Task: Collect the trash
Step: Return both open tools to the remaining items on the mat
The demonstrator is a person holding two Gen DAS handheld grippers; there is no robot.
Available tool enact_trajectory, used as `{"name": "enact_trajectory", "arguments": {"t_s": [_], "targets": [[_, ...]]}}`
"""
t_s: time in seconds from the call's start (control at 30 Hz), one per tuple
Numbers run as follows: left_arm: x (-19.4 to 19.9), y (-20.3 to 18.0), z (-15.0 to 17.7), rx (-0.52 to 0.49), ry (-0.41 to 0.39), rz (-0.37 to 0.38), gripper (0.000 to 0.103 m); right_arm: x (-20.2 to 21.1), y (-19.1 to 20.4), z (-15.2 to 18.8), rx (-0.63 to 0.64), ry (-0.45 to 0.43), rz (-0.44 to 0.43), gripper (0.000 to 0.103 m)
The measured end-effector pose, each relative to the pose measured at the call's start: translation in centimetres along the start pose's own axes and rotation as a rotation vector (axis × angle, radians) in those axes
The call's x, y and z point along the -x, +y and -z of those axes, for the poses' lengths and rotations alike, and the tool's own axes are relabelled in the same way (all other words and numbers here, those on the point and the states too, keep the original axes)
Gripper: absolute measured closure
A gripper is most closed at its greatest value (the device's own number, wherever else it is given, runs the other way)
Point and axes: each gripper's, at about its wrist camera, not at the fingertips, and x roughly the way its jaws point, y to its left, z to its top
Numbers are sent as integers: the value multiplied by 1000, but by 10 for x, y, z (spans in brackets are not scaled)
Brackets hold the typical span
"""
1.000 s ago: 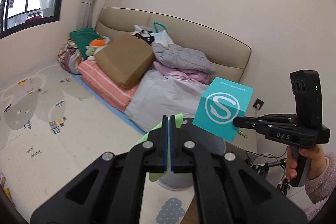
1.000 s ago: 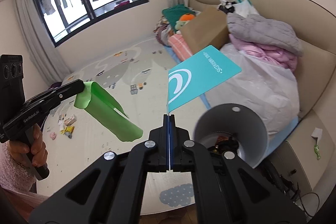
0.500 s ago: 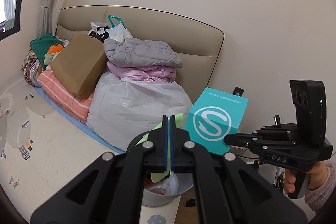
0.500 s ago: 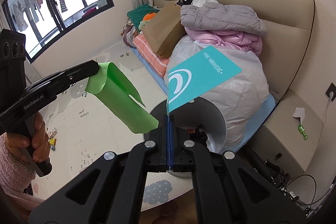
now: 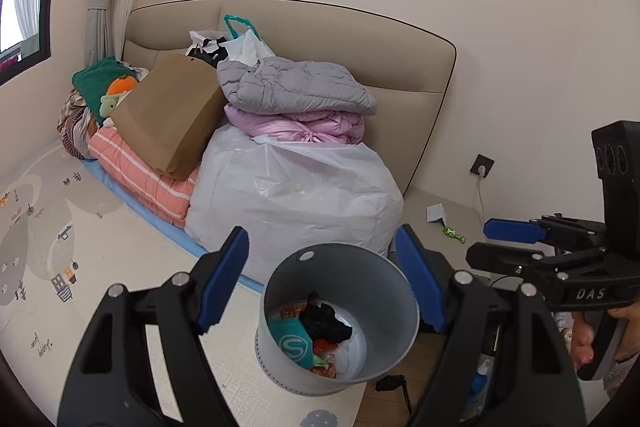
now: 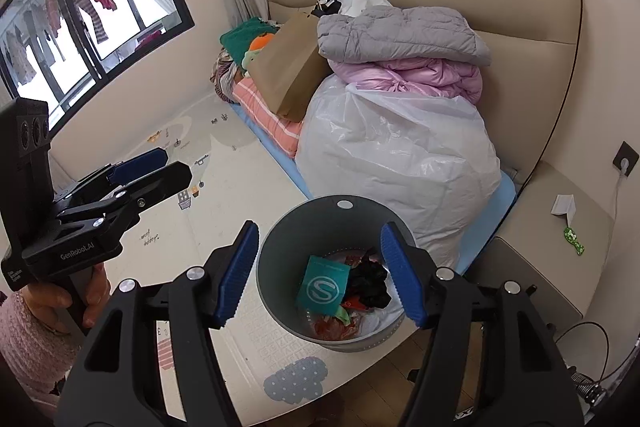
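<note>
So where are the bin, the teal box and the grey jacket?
bin (image 6: 280, 291): right wrist view, inner left wall.
teal box (image 6: 323, 287): right wrist view, its printed face.
grey jacket (image 5: 296, 87): left wrist view, middle of the top fold.

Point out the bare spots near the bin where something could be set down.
Bare play mat stretches left of the grey bin toward the window. The beige ledge right of the white bag is mostly free, holding only paper scraps. The bedding pile behind is crowded.

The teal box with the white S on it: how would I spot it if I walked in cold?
Find the big white plastic sack by the beige headboard; the grey round bin stands before it. The teal box lies inside, beside black crumpled trash, the only item bearing a circled white S.
</note>
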Motion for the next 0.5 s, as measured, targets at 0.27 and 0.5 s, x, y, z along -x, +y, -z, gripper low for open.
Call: {"name": "enact_trajectory", "arguments": {"t_s": [0.27,0.5], "targets": [[36,42,21,68,-1,-134,27,-16,31,2,46,48,-65,42],[97,99,50,187,-27,-307,27,-42,112,-1,189,92,-187,41]]}}
